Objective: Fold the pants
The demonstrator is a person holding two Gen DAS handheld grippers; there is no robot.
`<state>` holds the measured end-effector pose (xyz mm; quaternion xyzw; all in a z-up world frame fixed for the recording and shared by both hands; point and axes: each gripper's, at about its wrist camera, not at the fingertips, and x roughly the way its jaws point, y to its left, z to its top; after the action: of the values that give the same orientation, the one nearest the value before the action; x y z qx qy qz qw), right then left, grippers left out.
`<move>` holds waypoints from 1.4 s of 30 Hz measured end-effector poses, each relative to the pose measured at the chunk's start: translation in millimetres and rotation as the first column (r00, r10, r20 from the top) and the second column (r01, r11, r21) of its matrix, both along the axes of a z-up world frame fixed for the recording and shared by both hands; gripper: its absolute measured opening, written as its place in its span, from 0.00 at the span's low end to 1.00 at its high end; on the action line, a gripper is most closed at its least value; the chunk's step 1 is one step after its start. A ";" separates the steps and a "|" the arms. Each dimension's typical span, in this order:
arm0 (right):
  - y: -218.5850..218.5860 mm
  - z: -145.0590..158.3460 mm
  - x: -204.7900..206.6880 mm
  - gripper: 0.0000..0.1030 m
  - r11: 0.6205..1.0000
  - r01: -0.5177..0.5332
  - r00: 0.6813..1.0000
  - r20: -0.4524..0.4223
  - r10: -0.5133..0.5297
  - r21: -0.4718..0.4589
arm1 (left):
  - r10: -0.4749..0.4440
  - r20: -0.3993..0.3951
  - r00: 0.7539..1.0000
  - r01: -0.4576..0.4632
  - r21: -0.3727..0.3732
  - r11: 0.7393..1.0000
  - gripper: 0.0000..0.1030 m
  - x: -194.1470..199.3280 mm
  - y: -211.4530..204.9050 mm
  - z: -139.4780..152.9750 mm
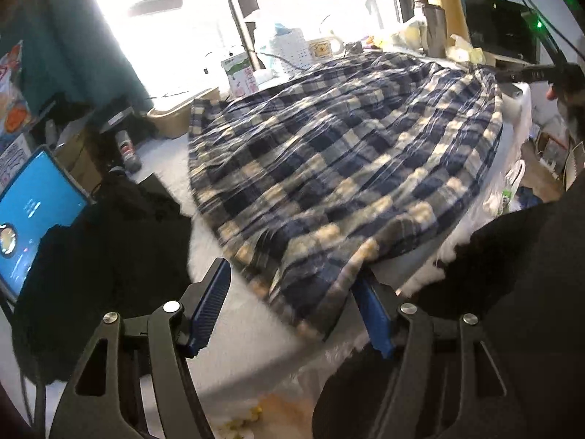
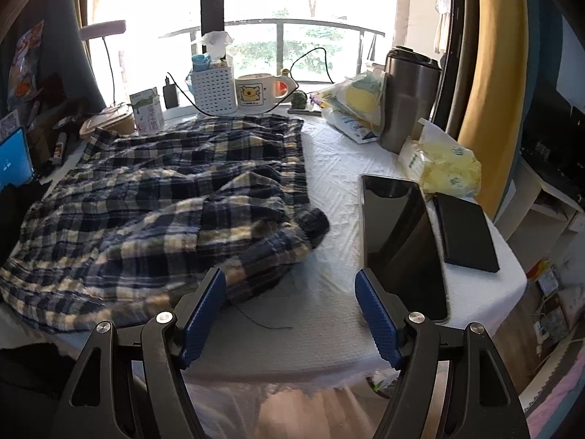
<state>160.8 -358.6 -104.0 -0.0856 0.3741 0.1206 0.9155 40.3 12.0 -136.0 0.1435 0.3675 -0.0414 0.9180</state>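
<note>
Blue, navy and cream plaid pants [image 1: 329,153] lie spread over the white-covered table [image 2: 329,168], rumpled and bunched at the near side [image 2: 164,212]. My left gripper [image 1: 292,292] is open at the table's near edge. A corner of the pants lies between its blue pads, and the right pad [image 1: 371,311] touches the cloth's edge without pinching it. My right gripper [image 2: 290,292] is open over bare table cover. The bunched pants edge sits just beyond its left pad [image 2: 204,307], and only a loose dark thread lies between the pads.
A dark phone [image 2: 398,241] and a black case [image 2: 468,234] lie right of the right gripper. A yellow tissue pack [image 2: 446,168], steel tumbler [image 2: 409,102], mug [image 2: 256,93] and white basket [image 2: 214,87] line the far edge. A blue screen [image 1: 33,216] and black cloth [image 1: 109,237] sit left.
</note>
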 end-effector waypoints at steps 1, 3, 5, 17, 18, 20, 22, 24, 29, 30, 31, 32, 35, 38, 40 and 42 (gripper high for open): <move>-1.6 -2.3 -0.5 0.73 1.000 0.003 1.000 0.000 -0.003 -0.022 | -0.011 0.006 1.000 0.011 0.000 1.000 0.66 1.3 -3.6 0.3; -4.5 -5.6 -2.0 0.73 0.998 0.006 1.000 0.003 -0.006 -0.063 | -0.048 0.030 0.998 0.048 -0.010 0.999 0.64 3.1 -12.0 3.1; -8.8 -9.7 -3.5 0.73 0.994 0.009 1.000 0.003 -0.009 -0.112 | -0.079 0.037 0.996 0.079 -0.025 0.997 0.31 3.2 -19.3 4.5; 28.3 -20.9 -3.5 0.73 0.902 -0.202 0.963 0.089 0.253 -0.381 | -0.026 0.010 1.000 0.027 -0.231 0.973 0.02 14.3 2.1 12.7; 33.2 -20.6 -0.8 0.73 0.891 -0.208 0.957 0.106 0.270 -0.403 | -0.021 0.013 1.000 0.024 -0.246 0.969 0.02 13.7 4.4 15.8; 43.2 -20.1 3.1 0.73 0.864 -0.201 0.940 0.157 0.303 -0.462 | -0.016 0.017 1.000 0.020 -0.272 0.962 0.02 12.5 7.0 19.6; 50.9 -20.7 6.3 0.76 0.840 -0.231 0.919 0.174 0.355 -0.491 | -0.007 0.024 1.000 0.014 -0.306 0.952 0.02 12.1 9.1 22.7; 57.1 -24.3 9.1 0.77 0.815 -0.283 0.900 0.155 0.408 -0.505 | 0.002 0.034 0.999 0.010 -0.328 0.945 0.02 13.6 10.3 25.0; 65.7 -36.4 14.7 0.56 0.788 -0.344 0.879 0.121 0.462 -0.511 | 0.031 0.032 0.999 -0.016 -0.385 0.923 0.01 22.7 17.1 24.9; 66.2 -36.7 14.1 0.44 0.795 -0.352 0.880 0.115 0.461 -0.494 | 0.038 0.028 0.999 -0.024 -0.398 0.917 0.01 24.4 19.0 24.3; 66.3 -37.0 14.9 0.22 0.803 -0.351 0.884 0.112 0.453 -0.482 | 0.040 0.027 0.999 -0.026 -0.402 0.915 0.01 24.8 19.7 24.4; 66.4 -37.5 15.2 0.13 0.806 -0.356 0.885 0.107 0.453 -0.472 | 0.043 0.026 0.999 -0.029 -0.404 0.914 0.01 25.6 20.5 24.5; 62.9 -34.0 14.0 0.09 0.836 -0.330 0.895 0.138 0.425 -0.438 | 0.047 0.027 0.999 -0.031 -0.419 0.907 0.01 27.5 23.8 26.8; 53.0 -20.2 16.2 0.08 0.888 -0.291 0.913 0.174 0.369 -0.356 | 0.053 0.040 0.998 -0.031 -0.430 0.902 0.01 29.1 25.2 34.3; 47.7 -8.7 18.0 0.08 0.915 -0.269 0.920 0.200 0.337 -0.301 | 0.054 0.058 0.997 -0.023 -0.434 0.901 0.01 30.5 25.2 42.7; 45.3 0.6 20.6 0.08 0.931 -0.253 0.925 0.217 0.312 -0.263 | 0.055 0.083 0.995 -0.013 -0.435 0.901 0.01 32.8 25.1 53.1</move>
<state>181.4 -313.3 -103.4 -0.2593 0.2480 0.1959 0.9126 73.1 37.1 -82.9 -0.0688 0.3083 -0.0992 0.9436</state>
